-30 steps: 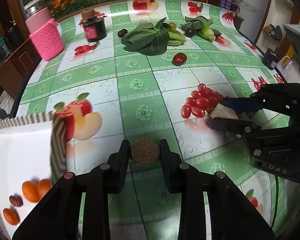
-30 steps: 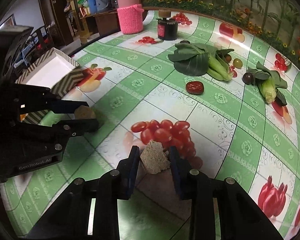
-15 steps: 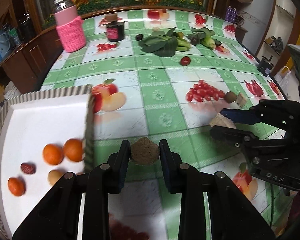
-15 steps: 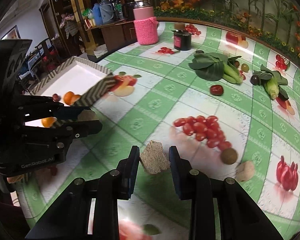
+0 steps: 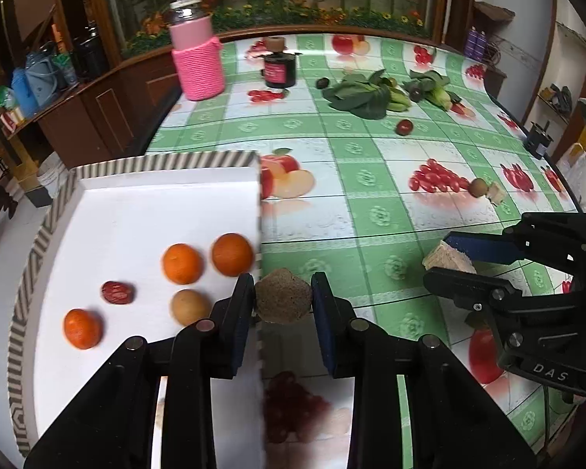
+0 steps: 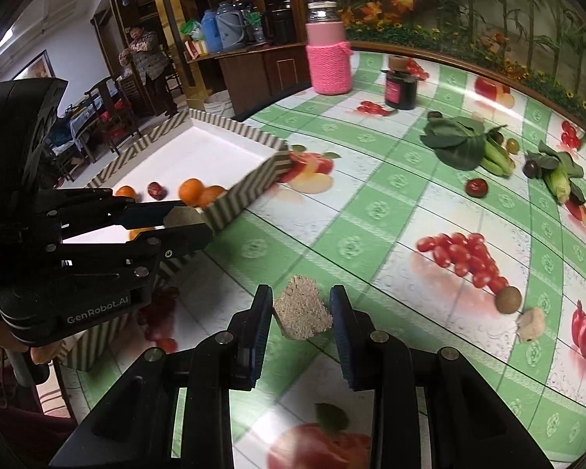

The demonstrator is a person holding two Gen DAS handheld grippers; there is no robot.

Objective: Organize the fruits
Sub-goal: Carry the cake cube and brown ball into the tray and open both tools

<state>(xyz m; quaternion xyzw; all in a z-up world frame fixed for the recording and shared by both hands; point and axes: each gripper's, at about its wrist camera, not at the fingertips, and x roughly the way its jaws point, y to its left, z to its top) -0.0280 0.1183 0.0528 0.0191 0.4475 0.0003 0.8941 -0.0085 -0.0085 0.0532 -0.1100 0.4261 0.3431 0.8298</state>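
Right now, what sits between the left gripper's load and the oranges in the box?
Only the box's striped wall, seen in the right wrist view: the left gripper holds its brown round piece just outside the wall, with the oranges inside.

Brown rough-skinned round fruit (image 5: pixel 283 301): clamped between the left claw (image 5: pixel 282 301) pads, raised above the near wall of the tray (image 5: pixel 144 166). Tan wedge-shaped piece (image 6: pixel 302 314): clamped between the right claw (image 6: pixel 301 314) pads, held above the bench (image 6: pixel 371 211).

Tray: white floor, striped walls. Contents: three oranges (image 5: pixel 183 264), one red date (image 5: pixel 117 292), one tan round fruit (image 5: pixel 189 306), all lying apart.

On the bench: a brown round fruit (image 6: pixel 508 300) just beside a pale chunk (image 6: pixel 531 324); a red date (image 6: pixel 476 187) near the greens.
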